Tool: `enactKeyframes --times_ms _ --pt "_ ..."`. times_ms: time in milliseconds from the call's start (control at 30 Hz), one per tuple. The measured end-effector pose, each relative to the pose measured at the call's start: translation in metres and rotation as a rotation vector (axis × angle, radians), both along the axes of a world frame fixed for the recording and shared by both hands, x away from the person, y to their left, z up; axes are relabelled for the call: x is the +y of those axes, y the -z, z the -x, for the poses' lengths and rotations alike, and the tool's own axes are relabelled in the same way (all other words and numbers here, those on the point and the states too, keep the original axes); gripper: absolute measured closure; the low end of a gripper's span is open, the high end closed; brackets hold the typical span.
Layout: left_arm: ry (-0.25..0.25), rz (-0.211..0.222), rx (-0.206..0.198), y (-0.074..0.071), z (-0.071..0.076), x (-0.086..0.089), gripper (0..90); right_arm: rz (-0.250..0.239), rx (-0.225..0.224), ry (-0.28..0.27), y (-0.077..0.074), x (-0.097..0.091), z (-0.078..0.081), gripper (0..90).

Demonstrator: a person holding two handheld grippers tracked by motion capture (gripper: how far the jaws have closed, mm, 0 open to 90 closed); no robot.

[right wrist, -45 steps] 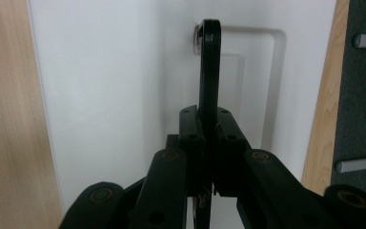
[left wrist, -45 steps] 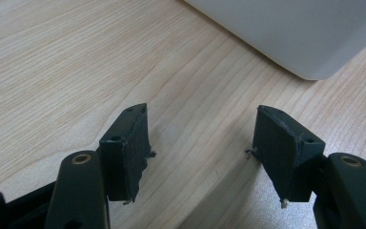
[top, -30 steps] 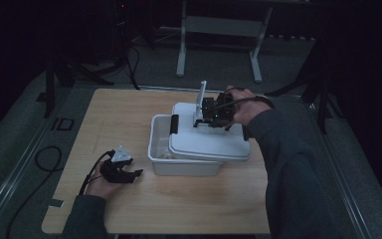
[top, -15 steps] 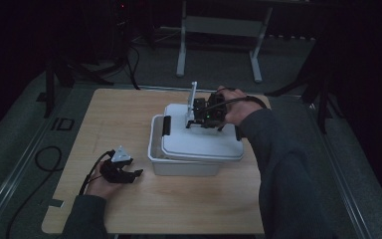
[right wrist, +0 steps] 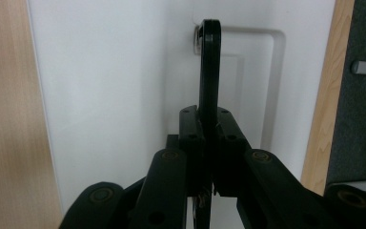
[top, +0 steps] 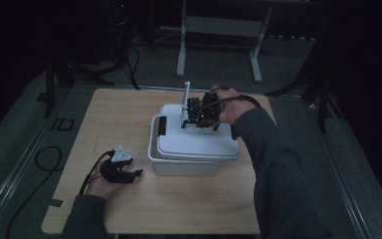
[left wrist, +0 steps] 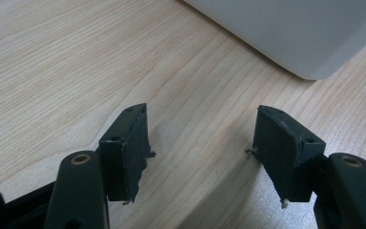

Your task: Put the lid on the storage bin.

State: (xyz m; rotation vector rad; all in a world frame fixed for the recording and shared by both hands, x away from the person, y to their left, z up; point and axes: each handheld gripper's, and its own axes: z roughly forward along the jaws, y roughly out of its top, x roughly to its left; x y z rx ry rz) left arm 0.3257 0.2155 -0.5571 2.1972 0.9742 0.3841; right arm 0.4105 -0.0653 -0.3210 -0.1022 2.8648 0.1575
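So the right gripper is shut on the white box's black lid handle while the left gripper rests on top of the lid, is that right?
Not quite. The left gripper rests open on the wooden table beside the white box, as the high view shows. The right gripper is indeed shut on the black lid handle.

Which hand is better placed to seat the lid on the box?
Right. The right gripper is shut on the lid's black handle above the white box; the left gripper rests open on the table.
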Motion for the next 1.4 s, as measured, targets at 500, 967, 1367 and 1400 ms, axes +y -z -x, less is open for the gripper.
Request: enactKeyframes --times_ms 500,967,1367,1400 --pt "-0.001 -0.001 0.000 0.000 0.000 0.000 37.2 0.000 -0.007 -0.020 -0.001 0.017 0.000 84.5" --pt "-0.004 0.002 -0.002 0.000 0.000 0.000 37.2 0.012 -0.012 -0.038 0.001 0.030 0.000 84.5" --pt "-0.002 0.002 -0.002 0.000 0.000 0.000 37.2 0.017 -0.007 -0.040 0.005 0.037 0.000 84.5" --pt "-0.002 0.002 -0.002 0.000 0.000 0.000 37.2 0.016 -0.002 -0.045 0.006 0.038 0.000 84.5"
